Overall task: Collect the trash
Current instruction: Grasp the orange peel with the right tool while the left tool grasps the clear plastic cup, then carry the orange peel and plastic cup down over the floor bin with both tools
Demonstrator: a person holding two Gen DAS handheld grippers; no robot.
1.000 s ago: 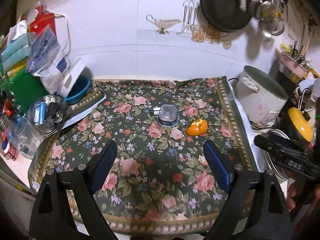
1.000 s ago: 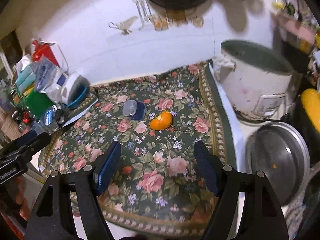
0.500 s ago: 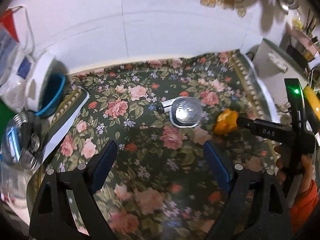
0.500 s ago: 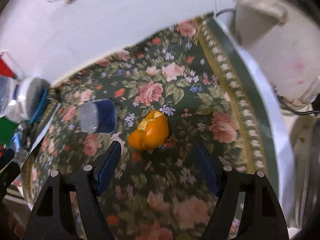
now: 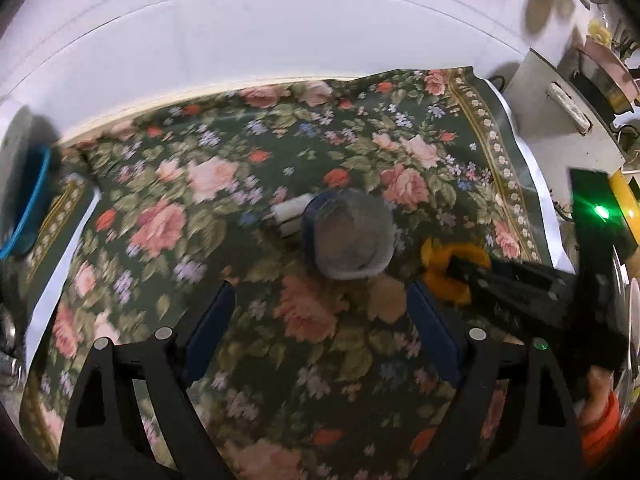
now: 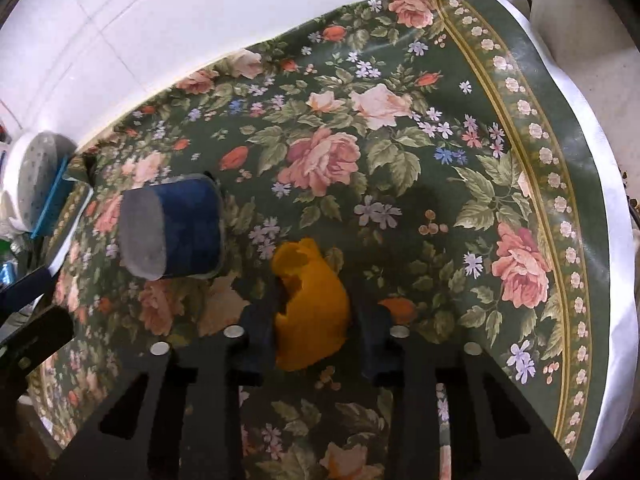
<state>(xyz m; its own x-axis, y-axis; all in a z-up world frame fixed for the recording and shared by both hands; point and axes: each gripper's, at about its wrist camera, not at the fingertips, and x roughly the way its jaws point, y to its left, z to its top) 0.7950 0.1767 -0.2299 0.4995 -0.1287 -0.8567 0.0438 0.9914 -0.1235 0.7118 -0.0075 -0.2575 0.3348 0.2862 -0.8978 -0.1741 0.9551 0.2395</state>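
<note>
Right gripper (image 6: 312, 316) has closed in, fingers narrowed around orange peel (image 6: 310, 312); left gripper (image 5: 320, 320) hangs wide. Soft peel could squirt out.

I see a glossy, smooth floral tablecloth (image 6: 500, 92), likely vinyl. The orange peel (image 6: 312, 316) looks matt; my gripper pads (image 5: 208, 332) look like blue rubbery padding.

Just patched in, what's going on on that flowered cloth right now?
The right gripper has its two fingers on either side of the orange peel lying on the dark green floral tablecloth; whether it is gripped yet is unclear. The left gripper hangs open just short of the blue plastic cup with a clear lid, which lies on its side, untouched.
</note>
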